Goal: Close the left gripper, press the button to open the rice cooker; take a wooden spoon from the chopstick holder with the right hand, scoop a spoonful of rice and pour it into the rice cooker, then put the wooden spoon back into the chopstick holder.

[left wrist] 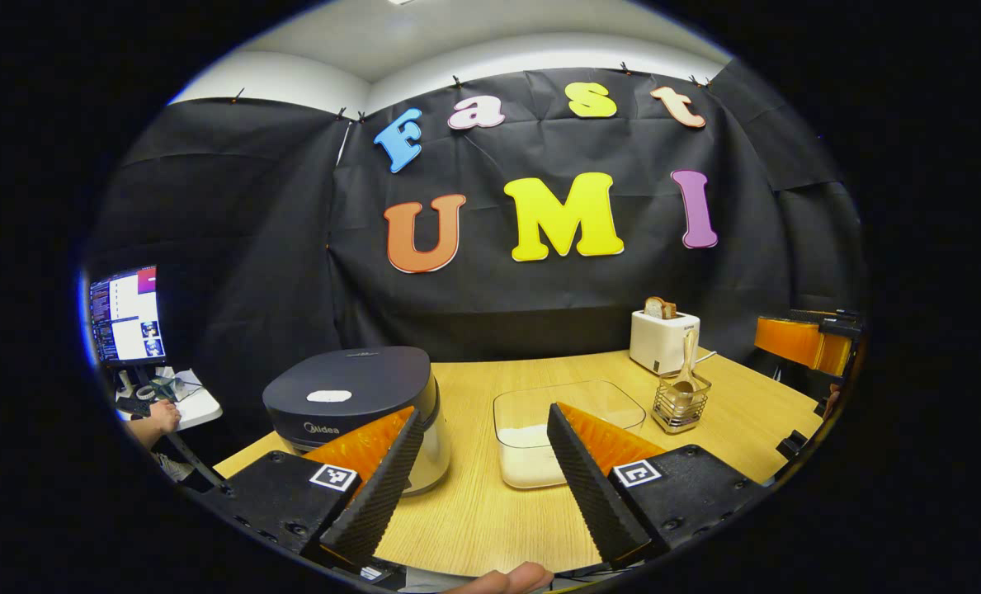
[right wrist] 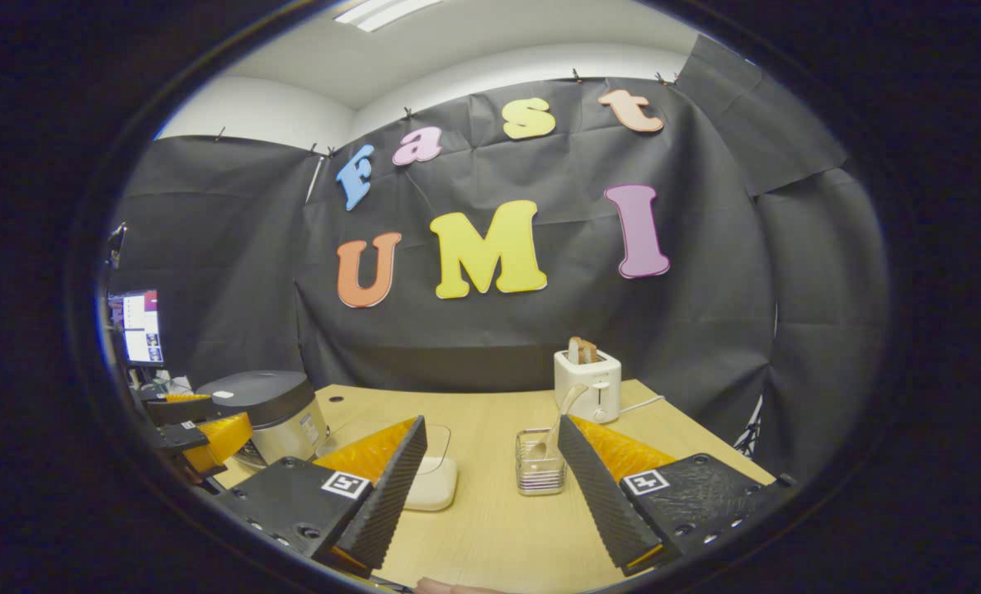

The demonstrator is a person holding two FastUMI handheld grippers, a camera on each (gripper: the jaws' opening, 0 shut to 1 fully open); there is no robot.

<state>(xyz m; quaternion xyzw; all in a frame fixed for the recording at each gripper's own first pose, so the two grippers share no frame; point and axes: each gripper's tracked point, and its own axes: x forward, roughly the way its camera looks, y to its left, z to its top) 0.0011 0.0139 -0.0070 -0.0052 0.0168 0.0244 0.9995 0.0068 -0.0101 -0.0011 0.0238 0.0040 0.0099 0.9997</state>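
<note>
While both my grippers hang spread and empty over the near table, I should first clench the left gripper, then press the closed cooker at far left; the spoon waits in the holder, right.

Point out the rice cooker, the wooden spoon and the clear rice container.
rice cooker (left wrist: 350, 384), left gripper view, on its closed dark lid.
wooden spoon (left wrist: 687, 363), left gripper view, on its handle above the holder.
clear rice container (left wrist: 530, 464), left gripper view, on the rice-filled front wall.
</note>
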